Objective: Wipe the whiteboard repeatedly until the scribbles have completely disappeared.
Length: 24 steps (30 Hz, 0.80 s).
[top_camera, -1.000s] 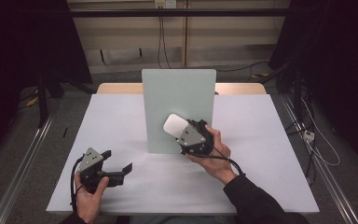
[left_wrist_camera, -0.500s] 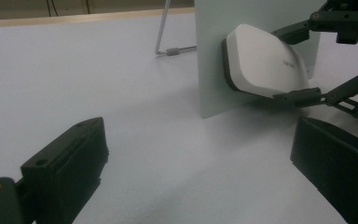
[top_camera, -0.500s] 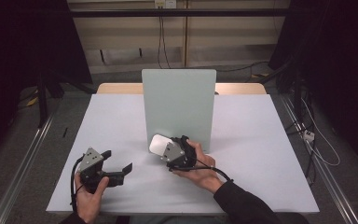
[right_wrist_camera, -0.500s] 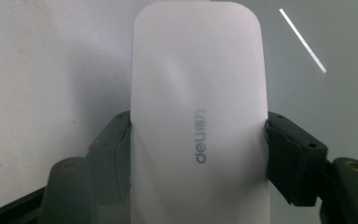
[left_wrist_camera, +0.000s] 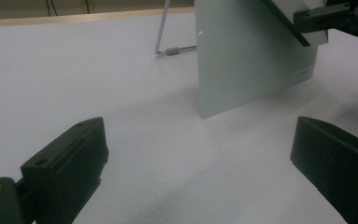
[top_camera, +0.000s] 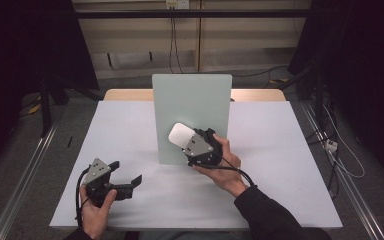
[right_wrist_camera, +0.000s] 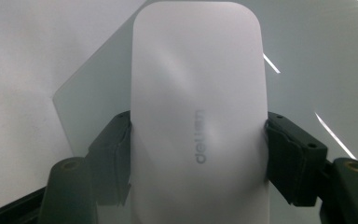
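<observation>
A pale green board point(top_camera: 192, 100) stands upright on the white table point(top_camera: 280, 150). My right gripper point(top_camera: 189, 142) is shut on a white rounded eraser point(top_camera: 179, 133), which it holds flat to the board's lower front. In the right gripper view both black fingers point(right_wrist_camera: 114, 154) press the eraser's point(right_wrist_camera: 198, 116) sides, with the board point(right_wrist_camera: 307, 56) right behind. My left gripper point(top_camera: 125, 172) rests low at the table's front left, open, with nothing between its jaws. The left gripper view has its gripper point(left_wrist_camera: 200, 163) facing the board point(left_wrist_camera: 247, 60) and the eraser's dark edge point(left_wrist_camera: 286, 23).
A thin metal stand leg point(left_wrist_camera: 163, 46) props the board from behind. A wooden strip point(top_camera: 125, 94) runs along the table's far edge. Cables lie on the floor beyond it and at the right point(top_camera: 330, 145).
The right gripper slid the eraser down and left across the board half a second ago, then back up and right to about where it began. The left gripper stayed still.
</observation>
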Tool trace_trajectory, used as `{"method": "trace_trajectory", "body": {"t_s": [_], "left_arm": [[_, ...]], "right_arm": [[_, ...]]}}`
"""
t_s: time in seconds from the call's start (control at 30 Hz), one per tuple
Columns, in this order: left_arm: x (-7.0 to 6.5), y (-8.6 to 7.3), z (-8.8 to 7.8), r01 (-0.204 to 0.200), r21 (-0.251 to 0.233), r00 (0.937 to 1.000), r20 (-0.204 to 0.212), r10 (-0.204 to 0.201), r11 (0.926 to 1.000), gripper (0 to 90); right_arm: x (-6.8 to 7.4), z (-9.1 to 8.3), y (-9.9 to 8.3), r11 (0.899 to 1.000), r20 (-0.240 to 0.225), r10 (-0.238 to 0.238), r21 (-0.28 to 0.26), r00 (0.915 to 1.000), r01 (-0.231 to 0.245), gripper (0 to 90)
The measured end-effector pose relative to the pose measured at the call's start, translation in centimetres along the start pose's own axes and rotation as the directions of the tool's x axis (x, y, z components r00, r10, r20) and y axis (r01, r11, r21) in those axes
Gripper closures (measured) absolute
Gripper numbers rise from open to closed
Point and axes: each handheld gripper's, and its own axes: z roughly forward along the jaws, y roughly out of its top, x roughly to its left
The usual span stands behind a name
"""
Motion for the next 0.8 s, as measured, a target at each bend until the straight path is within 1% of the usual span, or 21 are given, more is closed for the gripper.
{"method": "trace_trajectory", "body": {"t_s": [0.1, 0.2, 0.27, 0.33, 0.43, 0.5, 0.57, 0.63, 0.67, 0.8], "left_arm": [[0.0, 0.0, 0.0, -0.004, 0.003, 1.0, 0.002, 0.004, 1.0, 3.8], [0.0, 0.0, 0.0, -0.003, 0.005, 1.0, 0.003, 0.003, 1.0, 3.8], [0.0, 0.0, 0.0, -0.003, 0.002, 1.0, 0.002, 0.003, 1.0, 3.7], [0.0, 0.0, 0.0, -0.005, 0.003, 1.0, 0.002, 0.005, 1.0, 3.7], [0.0, 0.0, 0.0, -0.005, 0.004, 1.0, 0.002, 0.005, 1.0, 3.8], [0.0, 0.0, 0.0, -0.005, 0.003, 1.0, 0.002, 0.005, 1.0, 3.8], [0.0, 0.0, 0.1, -0.004, 0.005, 1.0, 0.003, 0.004, 1.0, 3.7], [0.1, 0.0, 0.0, -0.004, 0.006, 1.0, 0.006, 0.004, 1.0, 3.8], [0.0, -0.1, 0.0, 0.002, 0.003, 1.0, 0.004, -0.002, 1.0, 3.8], [0.2, -0.1, 0.0, 0.005, 0.001, 1.0, 0.006, -0.005, 1.0, 3.8]], "right_arm": [[-0.5, -0.3, -0.1, 1.0, 0.009, 0.025, -0.006, 0.9996, -0.025, 31.5], [-0.5, -0.4, -0.2, 1.0, 0.021, 0.021, -0.006, 0.9996, -0.021, 31.5], [-0.3, -0.3, -0.3, 0.999, 0.006, 0.033, -0.01, 0.9994, -0.033, 31.5], [0.3, 0.0, -0.5, 1.0, -0.009, 0.017, 0.001, 0.9998, -0.017, 31.5], [1.7, 0.5, -1.0, 1.0, -0.051, -0.015, 0.025, 0.9986, 0.016, 31.5], [2.3, 0.8, -1.2, 0.999, -0.071, -0.025, 0.033, 0.9971, 0.028, 31.5], [2.6, 0.9, -1.3, 0.999, -0.082, -0.023, 0.04, 0.9964, 0.026, 31.5], [2.5, 0.8, -1.3, 0.999, -0.088, -0.006, 0.037, 0.9961, 0.01, 31.5], [2.3, 0.7, -1.3, 0.999, -0.086, 0.003, 0.034, 0.9963, 0.0, 31.4], [1.6, 0.3, -1.3, 0.999, -0.09, 0.044, 0.028, 0.995, -0.042, 31.5]]}}
